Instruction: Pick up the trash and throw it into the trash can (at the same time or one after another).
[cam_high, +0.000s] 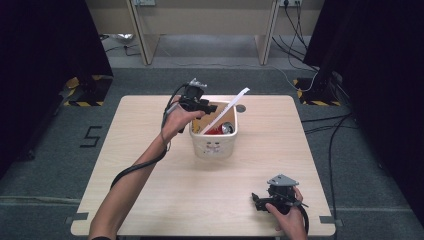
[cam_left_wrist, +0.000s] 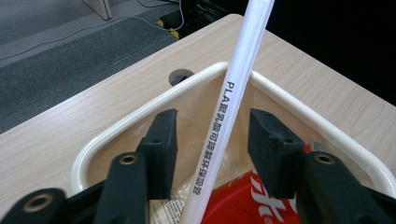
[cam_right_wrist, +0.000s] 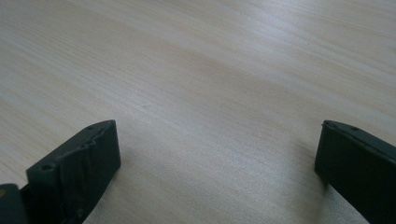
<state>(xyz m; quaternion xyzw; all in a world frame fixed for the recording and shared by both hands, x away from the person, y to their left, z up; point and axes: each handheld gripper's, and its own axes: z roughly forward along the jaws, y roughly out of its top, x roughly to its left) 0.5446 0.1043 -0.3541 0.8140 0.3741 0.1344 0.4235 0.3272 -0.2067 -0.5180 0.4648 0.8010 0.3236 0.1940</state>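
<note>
Left gripper view | left gripper (cam_left_wrist: 212, 135) released, straddling wrapped straw (cam_left_wrist: 233, 93) (untouched) over basket (cam_left_wrist: 116, 128) | right gripper (cam_right_wrist: 217, 149) spread wide above table (cam_right_wrist: 210, 70)

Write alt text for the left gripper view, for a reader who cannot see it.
A long white paper-wrapped straw leans in a cream bin, standing free between the left gripper's two open black jaws with a gap on each side. A red can and crumpled clear plastic lie in the bin, which stands on a pale wooden table.
</note>
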